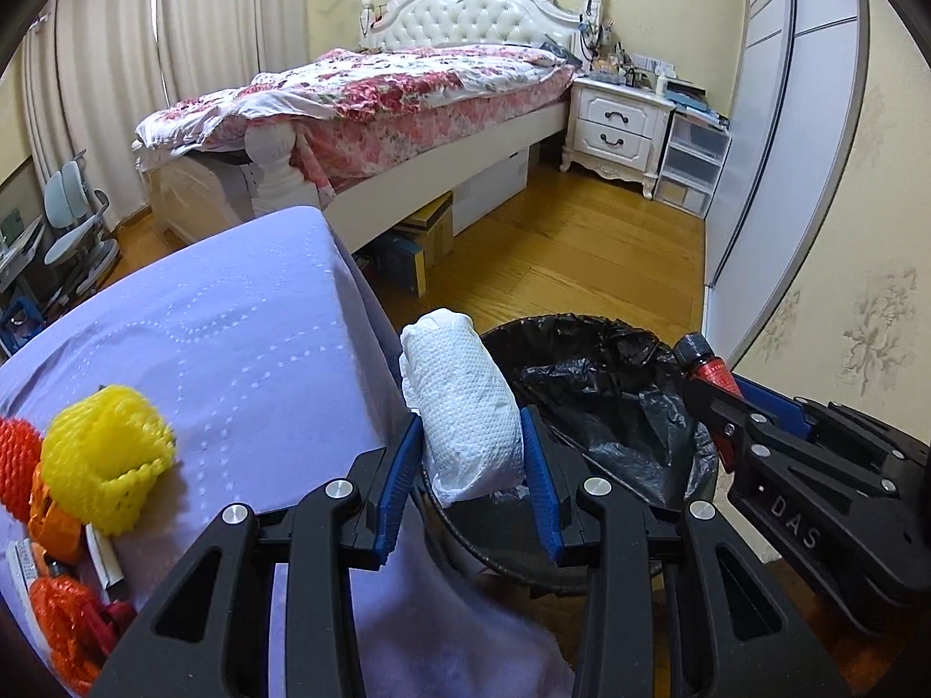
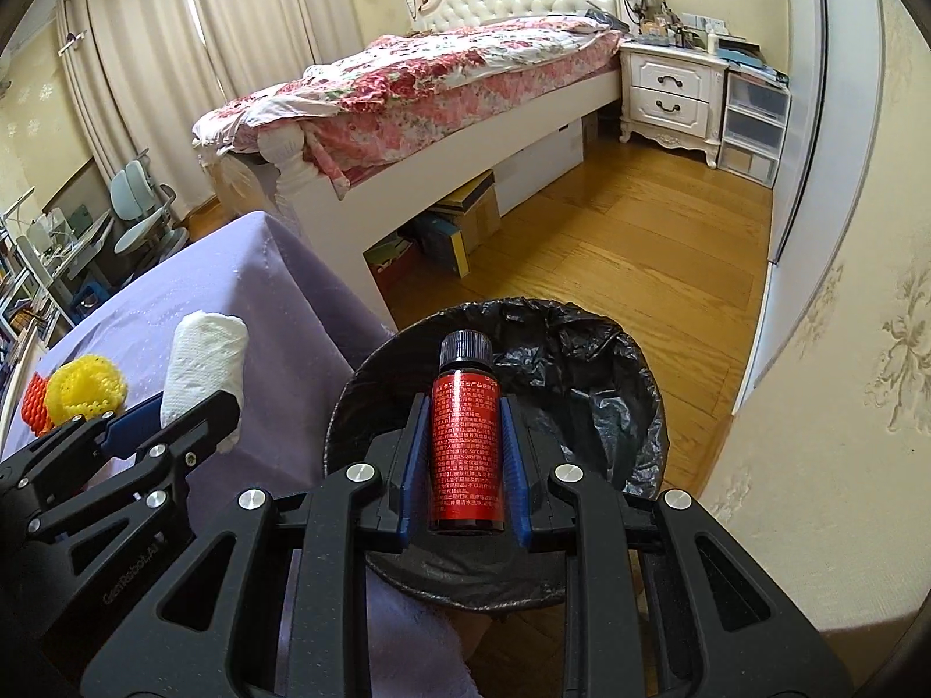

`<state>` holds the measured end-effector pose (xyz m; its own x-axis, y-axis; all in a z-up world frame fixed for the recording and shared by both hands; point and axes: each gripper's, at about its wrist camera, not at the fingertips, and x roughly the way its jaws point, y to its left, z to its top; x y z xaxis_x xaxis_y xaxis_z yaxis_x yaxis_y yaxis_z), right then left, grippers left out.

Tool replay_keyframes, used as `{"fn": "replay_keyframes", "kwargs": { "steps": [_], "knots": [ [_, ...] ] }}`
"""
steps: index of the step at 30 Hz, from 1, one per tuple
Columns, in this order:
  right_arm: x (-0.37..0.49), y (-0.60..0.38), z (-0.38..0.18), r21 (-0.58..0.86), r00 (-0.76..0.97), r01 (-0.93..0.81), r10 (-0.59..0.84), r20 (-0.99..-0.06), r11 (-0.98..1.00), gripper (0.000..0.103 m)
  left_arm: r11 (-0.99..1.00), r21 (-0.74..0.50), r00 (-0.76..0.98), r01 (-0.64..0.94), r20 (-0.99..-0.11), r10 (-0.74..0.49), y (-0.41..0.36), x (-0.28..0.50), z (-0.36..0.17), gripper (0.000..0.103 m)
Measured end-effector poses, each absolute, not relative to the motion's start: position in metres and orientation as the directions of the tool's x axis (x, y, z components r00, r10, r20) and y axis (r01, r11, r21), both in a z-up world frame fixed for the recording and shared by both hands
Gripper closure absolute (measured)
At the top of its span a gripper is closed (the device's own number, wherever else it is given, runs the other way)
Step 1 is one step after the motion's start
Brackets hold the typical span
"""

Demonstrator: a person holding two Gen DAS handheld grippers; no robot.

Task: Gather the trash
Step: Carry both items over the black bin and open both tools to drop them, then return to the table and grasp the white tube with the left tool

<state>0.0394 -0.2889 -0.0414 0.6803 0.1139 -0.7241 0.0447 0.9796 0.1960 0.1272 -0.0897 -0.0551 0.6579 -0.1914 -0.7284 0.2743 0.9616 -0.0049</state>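
Trash in transit: wad of white paper towel (image 1: 465, 407) clamped in left tool (image 1: 474, 459), small dark bottle with red label (image 2: 465, 436) clamped in right tool (image 2: 465, 453). Both carried to black-lined waste bin (image 1: 611, 384) standing on wooden floor (image 1: 570, 256) just beside lilac-covered worktop (image 1: 203, 349). Bottle hanging over bin mouth, cap foremost; towel wad poised at near rim, partly over worktop edge. Yellow foam net (image 1: 107, 459) and orange foam nets (image 1: 17, 465) left on worktop, apparently awaiting later collection.

Step in hand, as judged: release over bin. For clean drop: left tool carried further inward until wad clears rim and cloth edge; jaws opened only once each item lies wholly above liner. Tools kept apart from each other, since right tool sits close at left tool's side. Light wad liable to cling to a pad or catch on the liner fold; bottle heavy enough to fall straight.

Legible writing: "DAS" moulded on right tool body, seen from left wrist; partial lettering on left tool body, not clearly readable. Bottle label densely printed in small characters, too fine to read.
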Motion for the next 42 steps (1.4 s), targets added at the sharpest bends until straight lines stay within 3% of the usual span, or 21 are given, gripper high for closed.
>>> {"fn": "replay_keyframes", "kwargs": {
  "steps": [9, 12, 14, 16, 25, 42],
  "knots": [
    [0.050, -0.299, -0.047, 0.202, 0.676, 0.070, 0.103, -0.730, 0.977, 0.079, 0.960, 0.038, 0.660, 0.278, -0.734, -0.162, -0.105, 0.135, -0.055, 0.063],
    [0.049, -0.303, -0.045, 0.202, 0.686, 0.080, 0.093, -0.722, 0.976, 0.077, 0.963, 0.043, 0.667, 0.267, -0.729, -0.152, -0.105, 0.131, -0.054, 0.047],
    [0.049, -0.306, -0.044, 0.197, 0.691, 0.094, 0.079, -0.719, 0.976, 0.069, 0.966, 0.035, 0.676, 0.255, -0.721, -0.152, -0.103, 0.133, -0.052, 0.035],
    [0.048, -0.309, -0.043, 0.196, 0.695, 0.103, 0.071, -0.716, 0.975, 0.065, 0.969, 0.033, 0.683, 0.244, -0.715, -0.148, -0.101, 0.134, -0.049, 0.030],
    [0.035, -0.317, -0.033, 0.188, 0.715, 0.140, 0.033, -0.699, 0.972, 0.046, 0.976, 0.049, 0.707, 0.214, -0.697, -0.120, -0.095, 0.126, -0.041, 0.025],
    [-0.003, -0.278, -0.028, 0.199, 0.703, 0.099, 0.073, -0.707, 0.975, 0.043, 0.993, 0.039, 0.718, 0.116, -0.694, -0.057, -0.031, 0.081, -0.029, 0.025]
  ]
}}
